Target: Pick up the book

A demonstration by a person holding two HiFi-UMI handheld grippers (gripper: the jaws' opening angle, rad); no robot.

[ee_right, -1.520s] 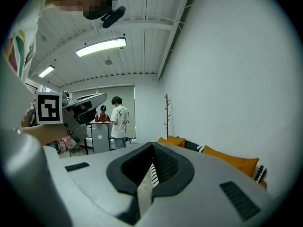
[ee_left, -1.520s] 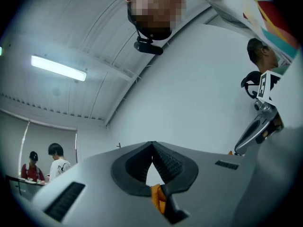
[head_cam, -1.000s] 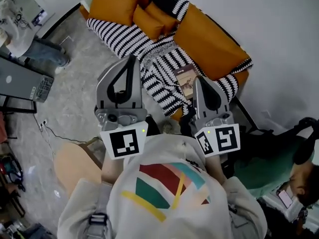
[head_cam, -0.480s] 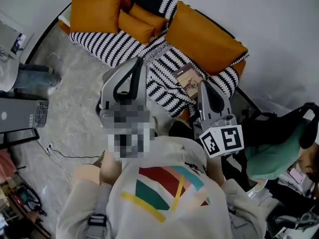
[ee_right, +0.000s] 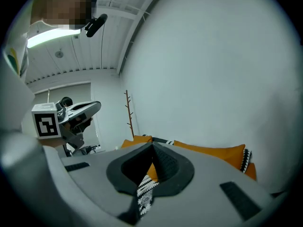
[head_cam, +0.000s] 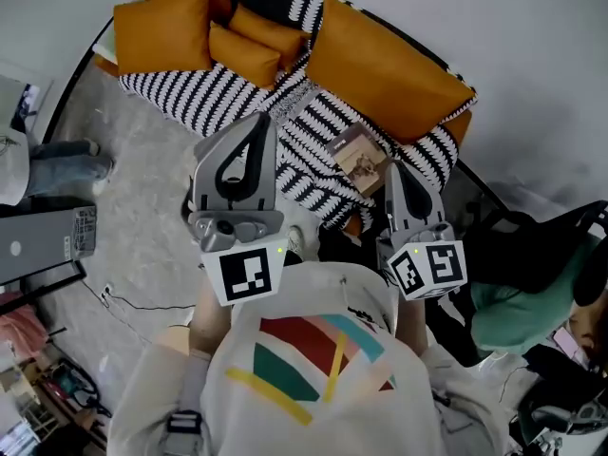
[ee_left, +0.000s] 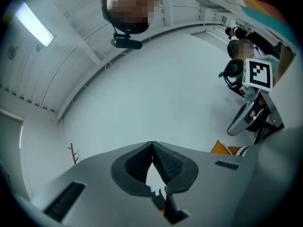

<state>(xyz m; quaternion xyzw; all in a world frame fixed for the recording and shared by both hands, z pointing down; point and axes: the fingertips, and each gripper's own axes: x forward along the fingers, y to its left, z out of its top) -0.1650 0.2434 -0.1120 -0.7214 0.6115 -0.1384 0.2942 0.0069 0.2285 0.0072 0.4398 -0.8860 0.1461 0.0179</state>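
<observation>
Looking down in the head view, I see the book (head_cam: 361,157) lying flat on the striped blanket (head_cam: 204,93) over the orange sofa (head_cam: 380,65), at about 10 o'clock from my right gripper (head_cam: 392,167) and 4 o'clock from my left gripper (head_cam: 256,120). My 2 grippers both have their jaws pressed together, with nothing held between them

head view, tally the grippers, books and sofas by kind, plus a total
grippers: 2, the left gripper and the right gripper
books: 1, the book lying on the sofa
sofas: 1, the sofa
total: 4
</observation>
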